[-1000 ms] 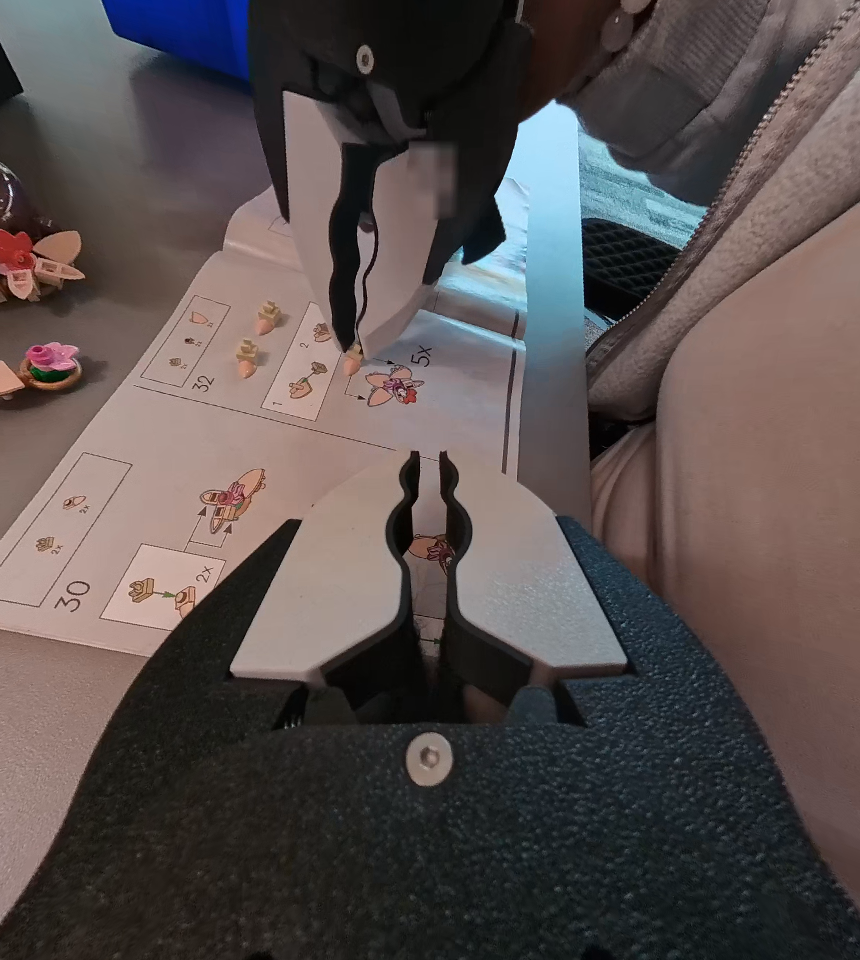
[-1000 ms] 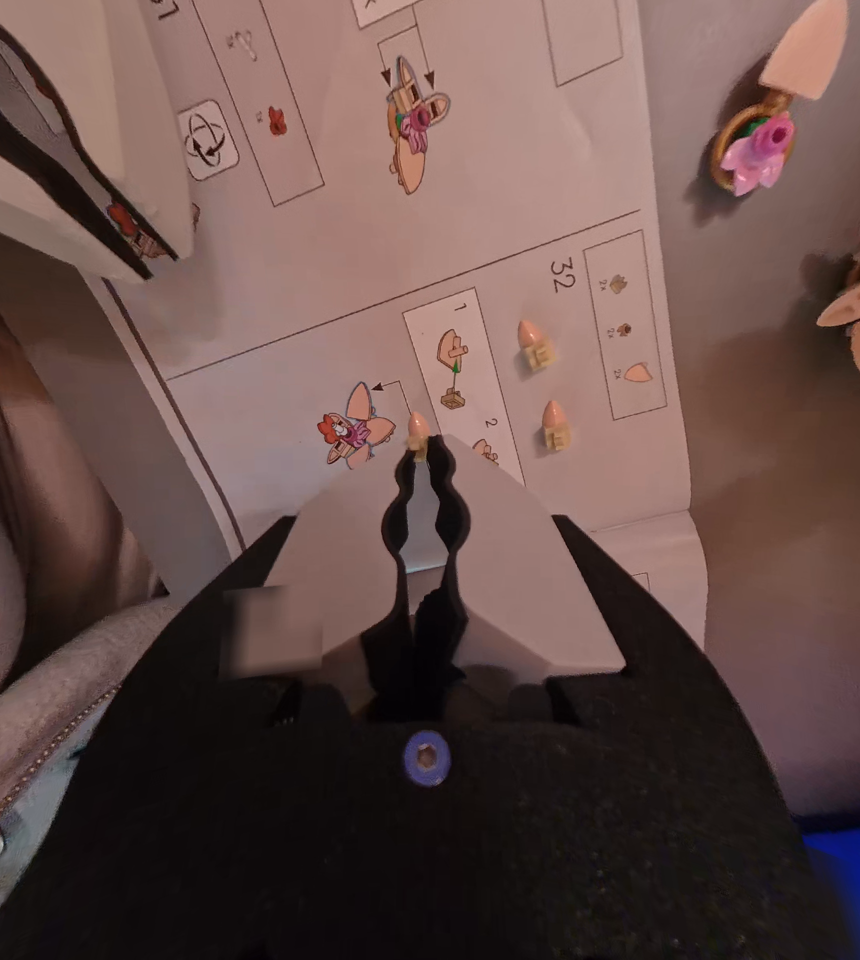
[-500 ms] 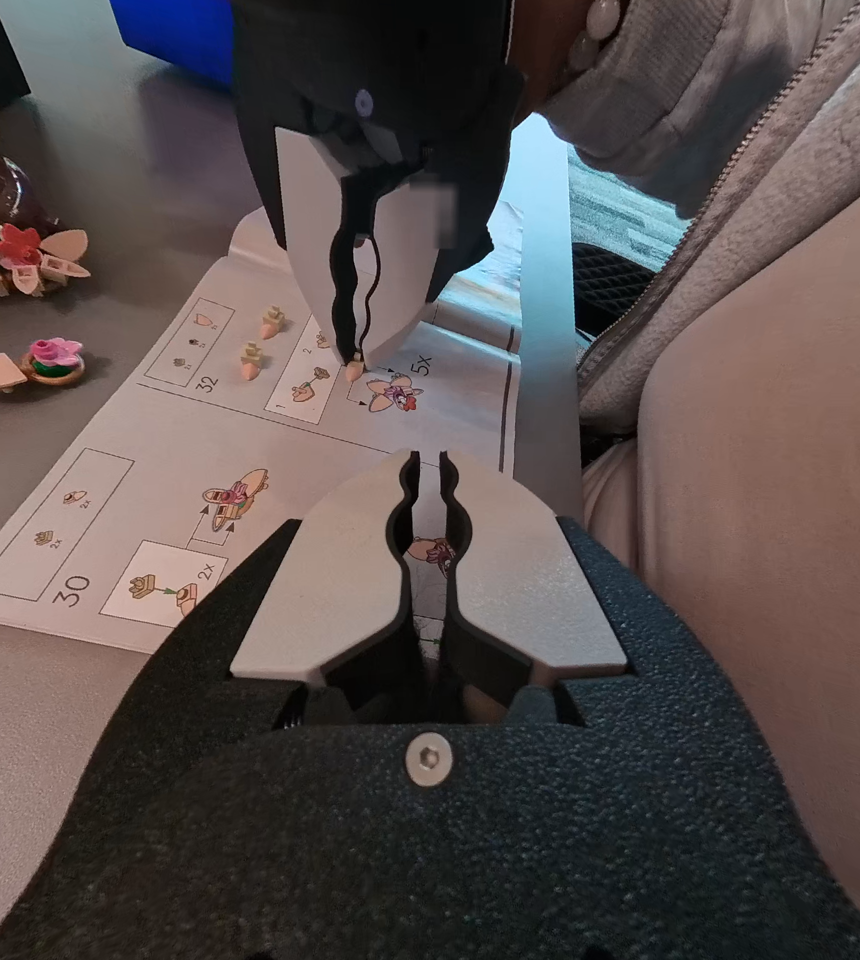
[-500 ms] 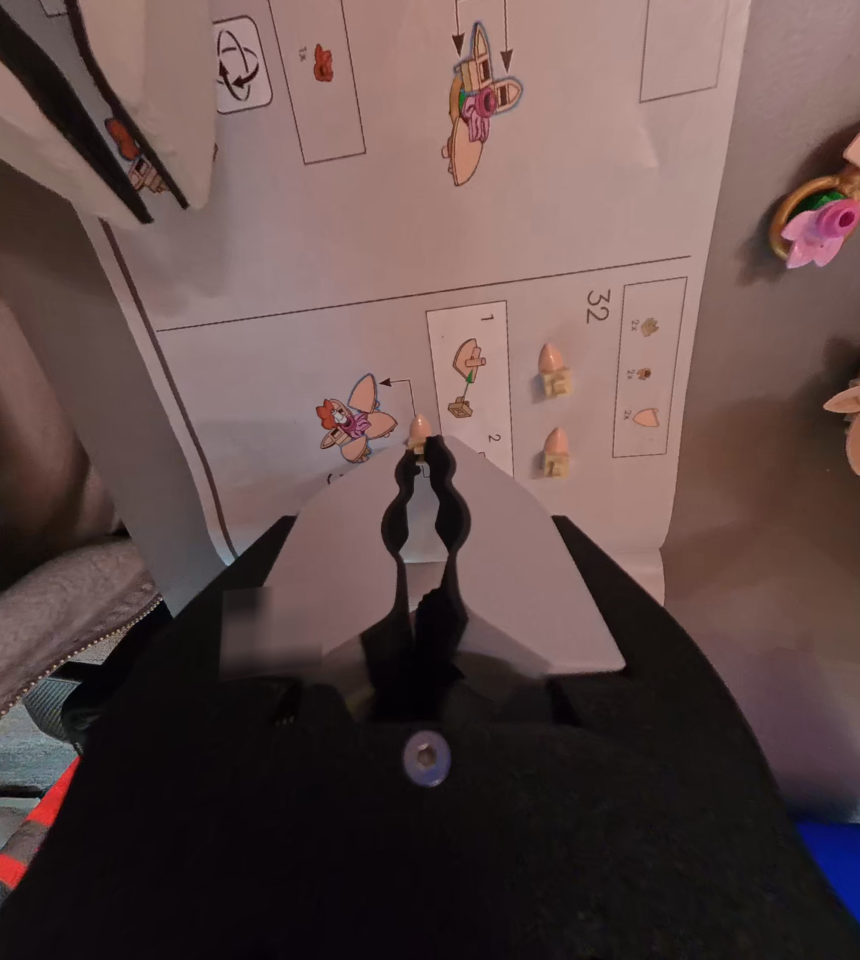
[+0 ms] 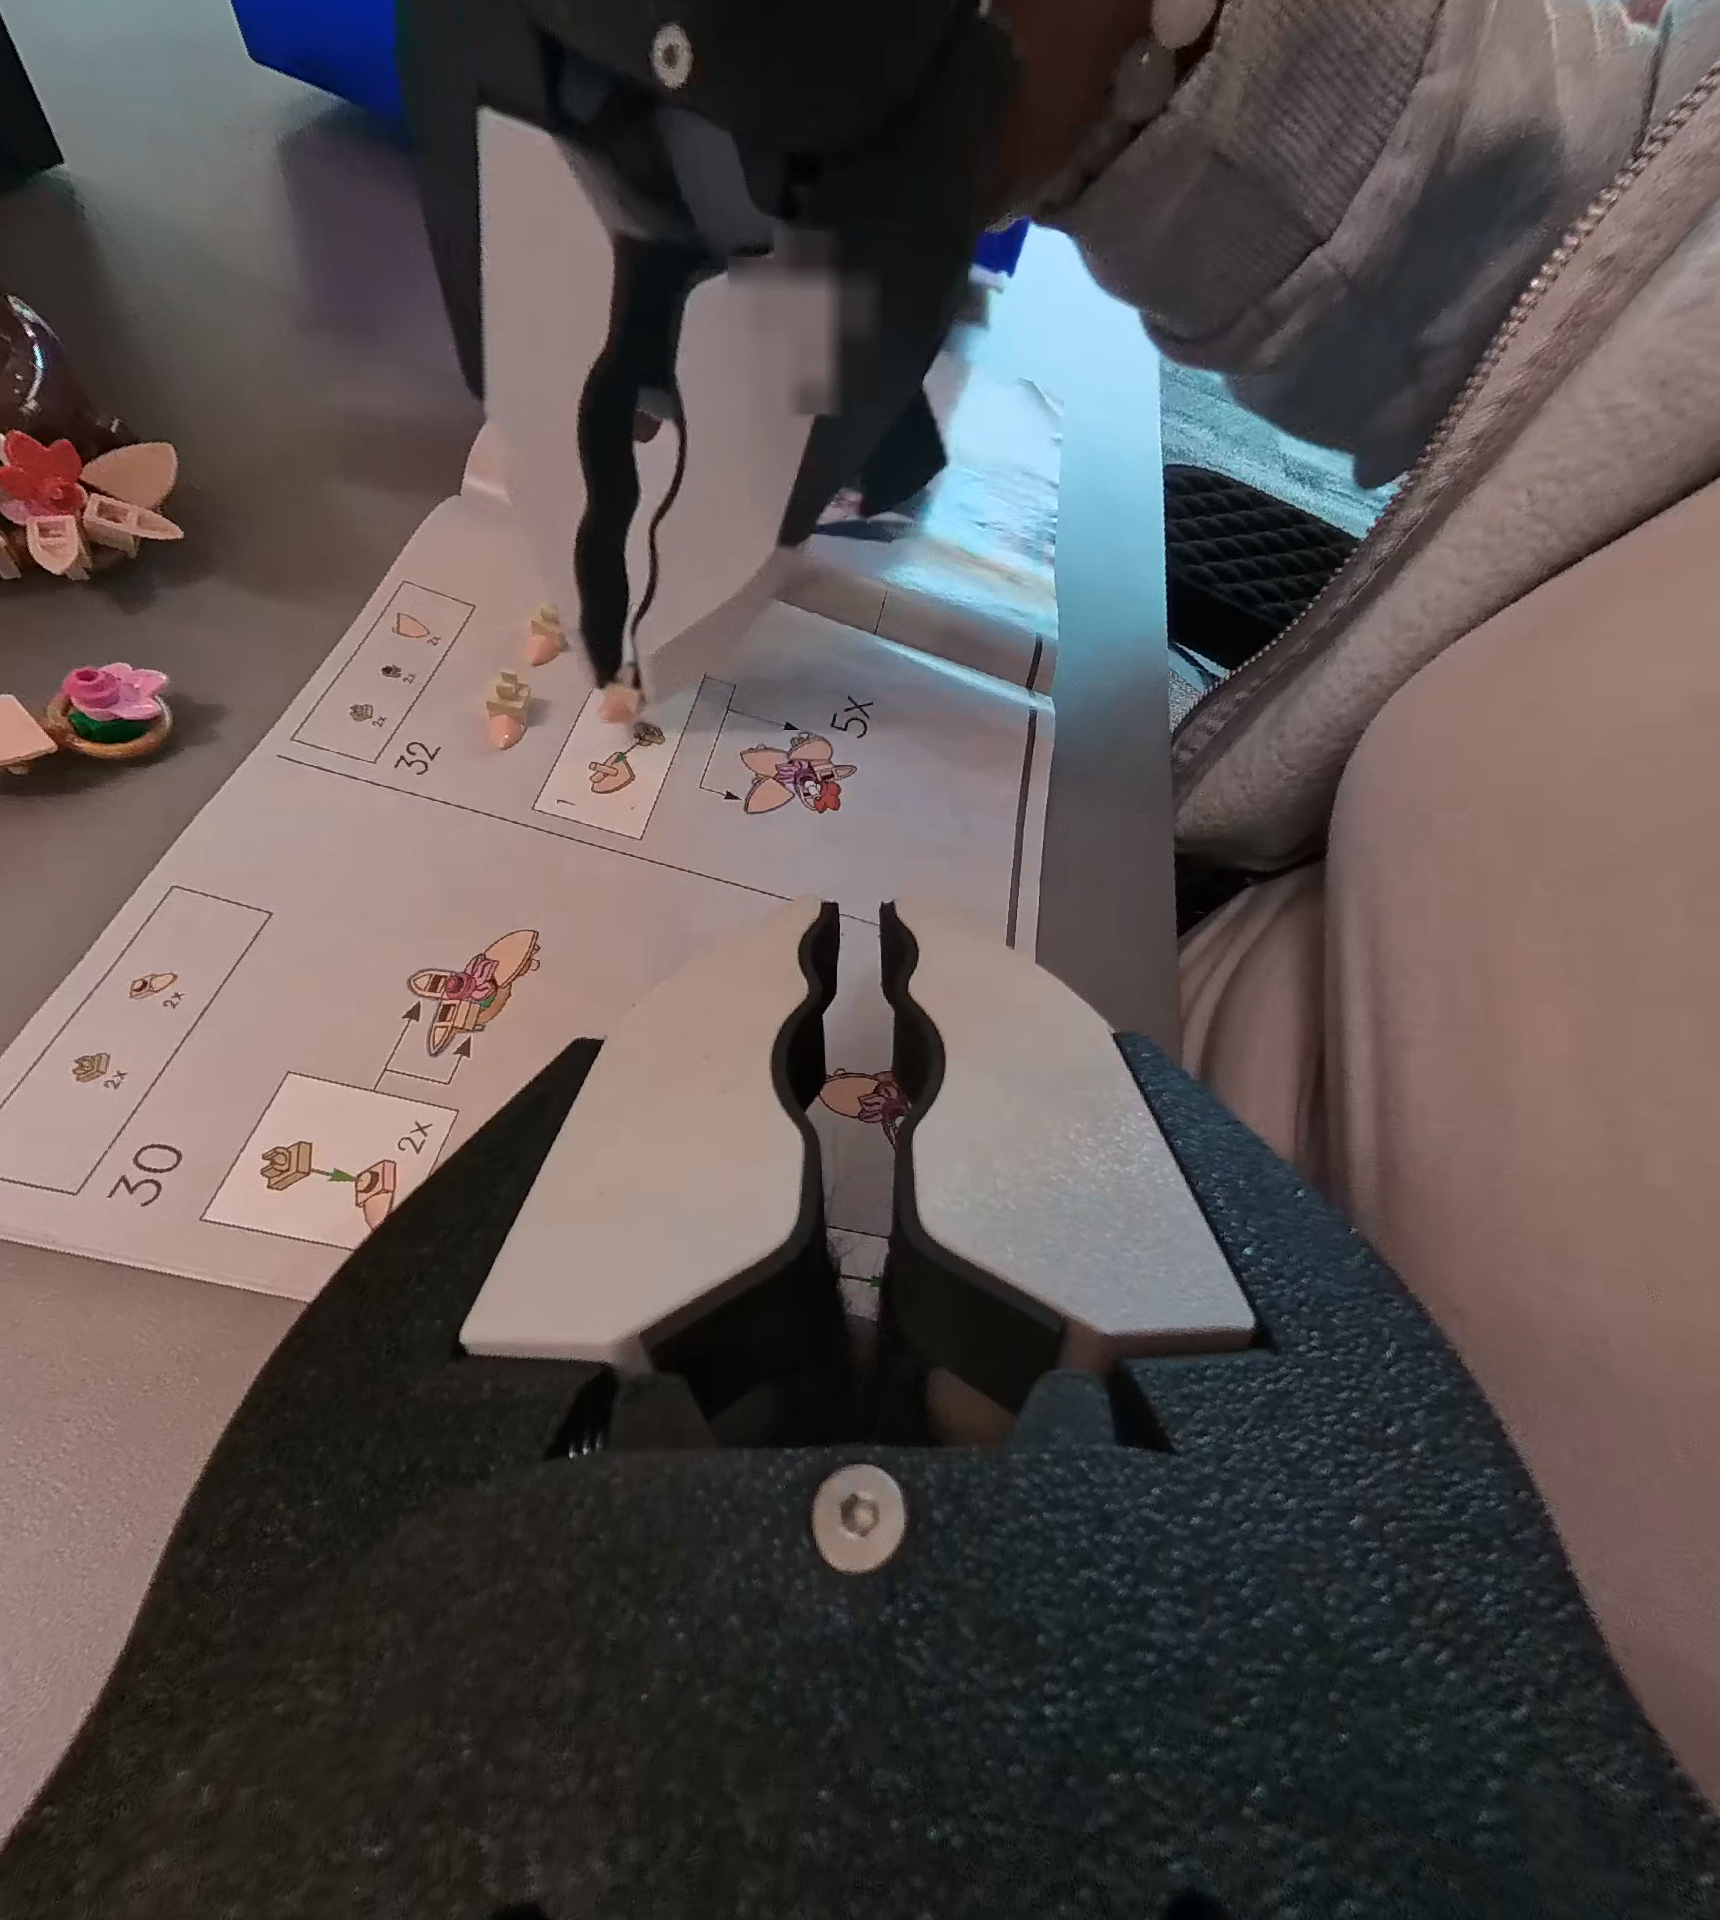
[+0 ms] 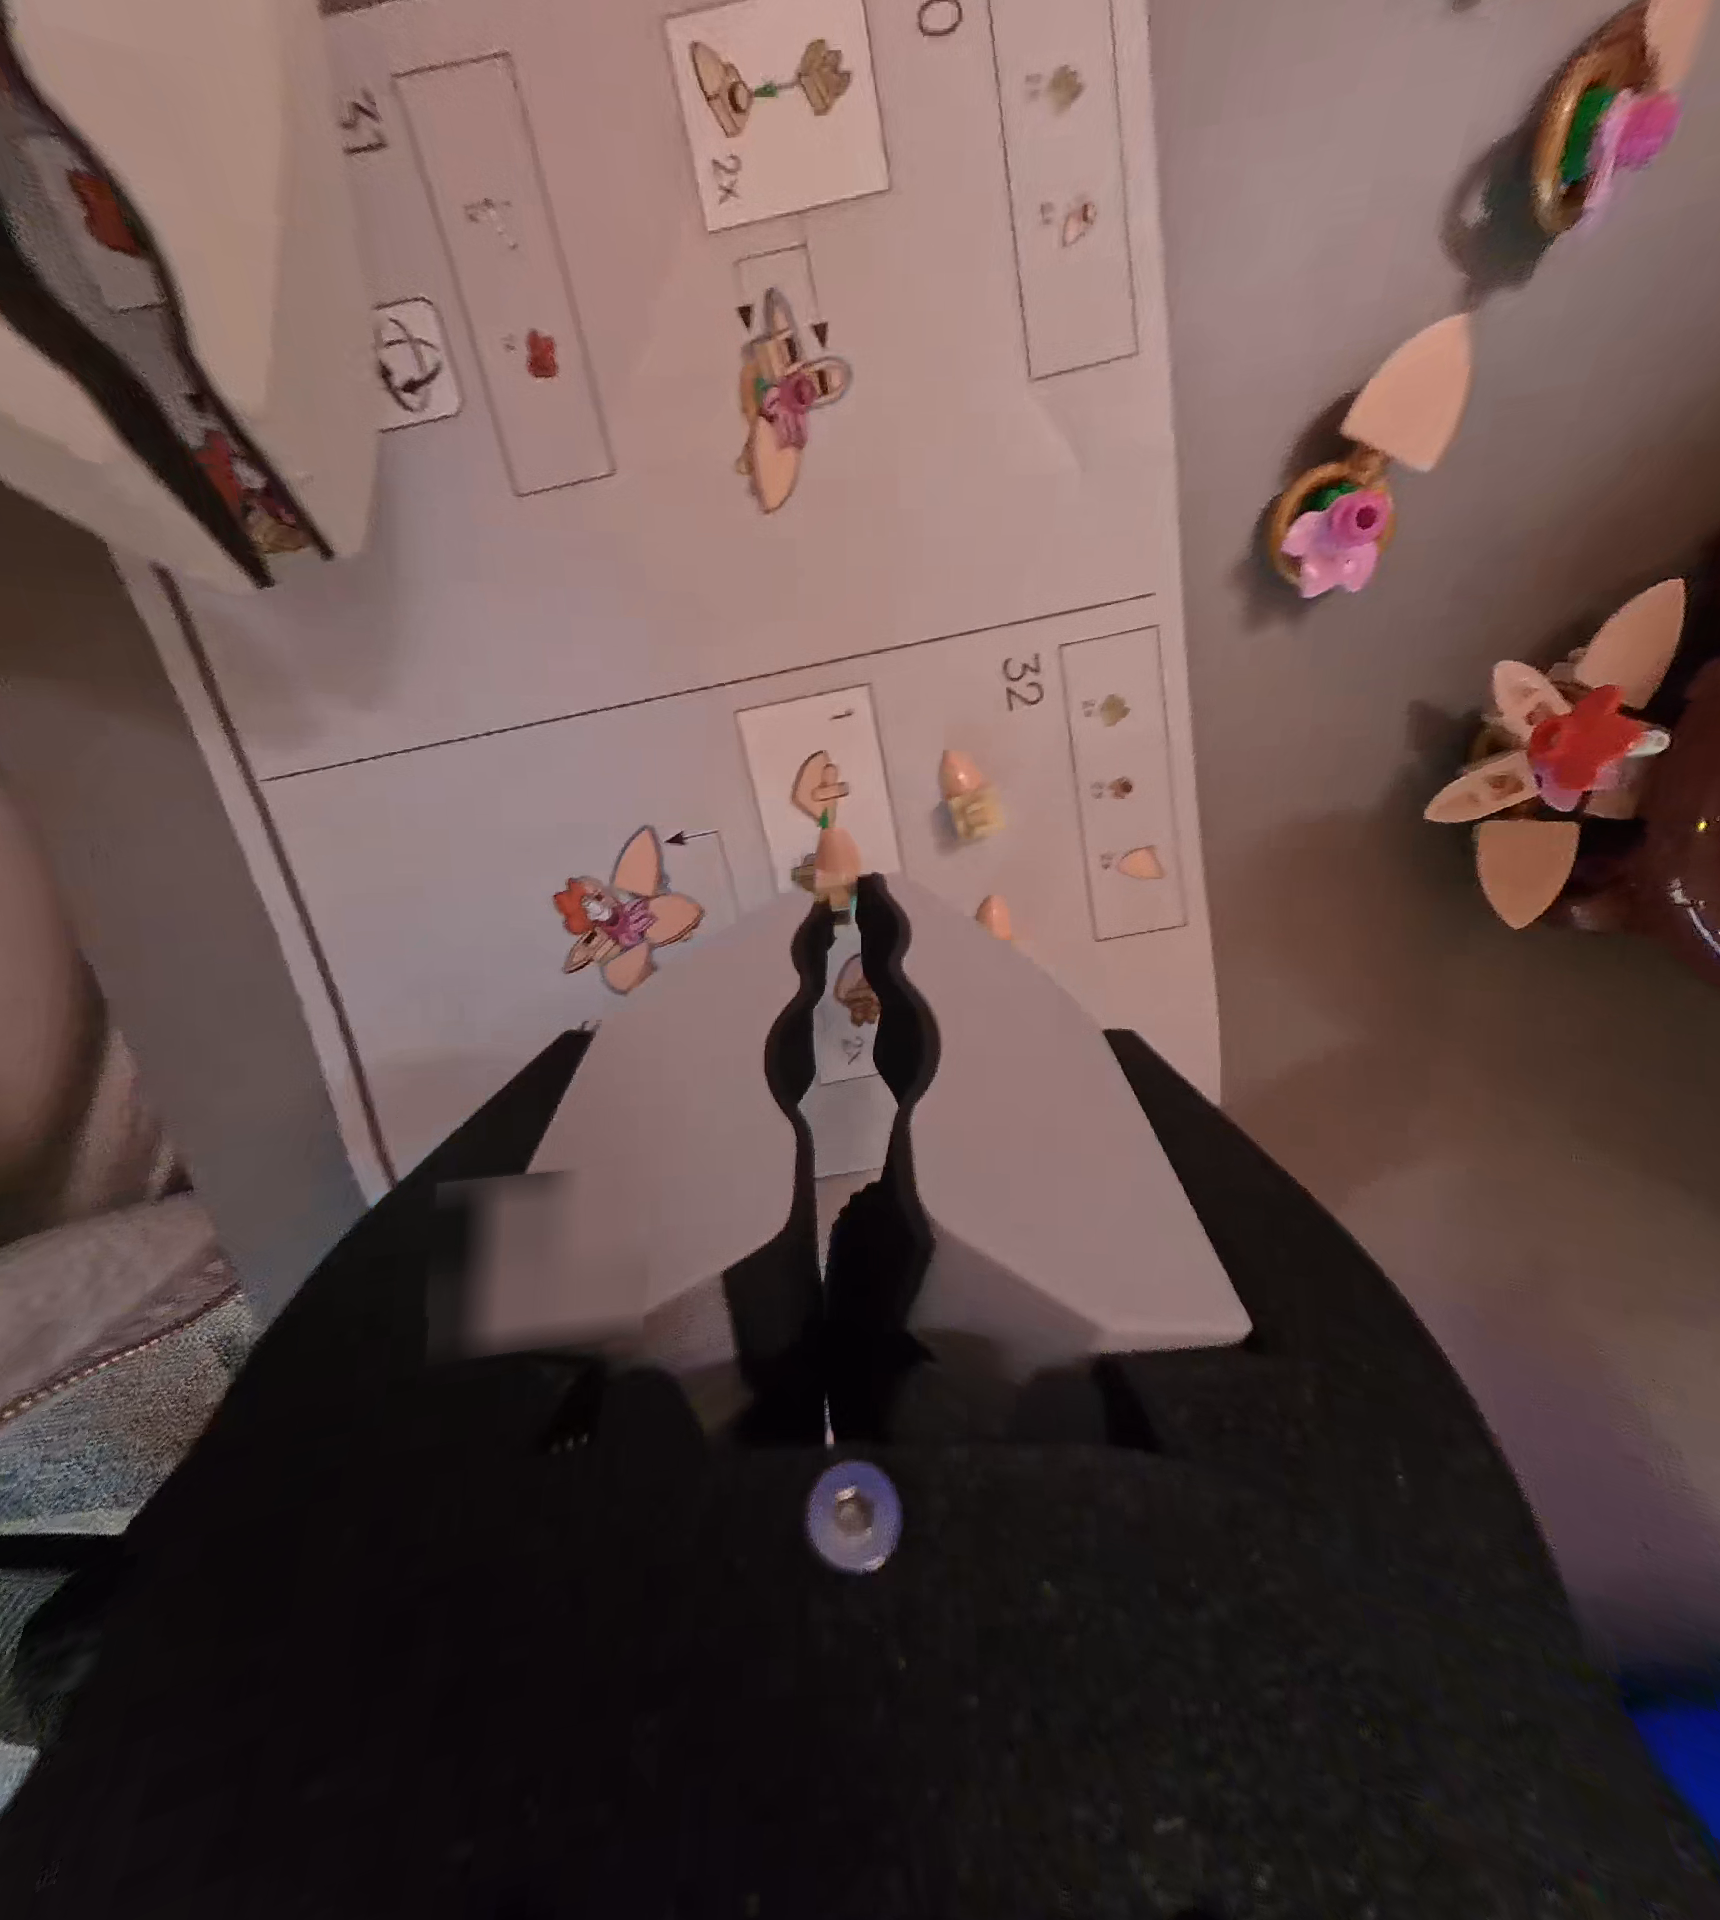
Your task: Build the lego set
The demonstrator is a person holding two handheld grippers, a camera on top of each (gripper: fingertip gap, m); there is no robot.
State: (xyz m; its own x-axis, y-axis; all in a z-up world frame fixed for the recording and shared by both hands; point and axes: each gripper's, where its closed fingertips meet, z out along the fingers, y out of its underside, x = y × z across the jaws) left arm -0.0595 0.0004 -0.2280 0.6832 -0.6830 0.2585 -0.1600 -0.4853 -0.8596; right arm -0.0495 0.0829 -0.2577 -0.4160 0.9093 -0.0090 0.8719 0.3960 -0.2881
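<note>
Right wrist view: right claw (image 6: pixel 840 902) still clamps peach piece (image 6: pixel 832 860), now nearer booklet (image 6: pixel 627 623); left claw (image 5: pixel 860 914) stays slightly apart.

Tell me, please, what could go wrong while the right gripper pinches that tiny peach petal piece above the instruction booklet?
The petal piece is pinched only at the very tips of the right gripper, so it might twist or pop out. The two loose petal pieces lie close beside it on the booklet and could be knocked.
</note>
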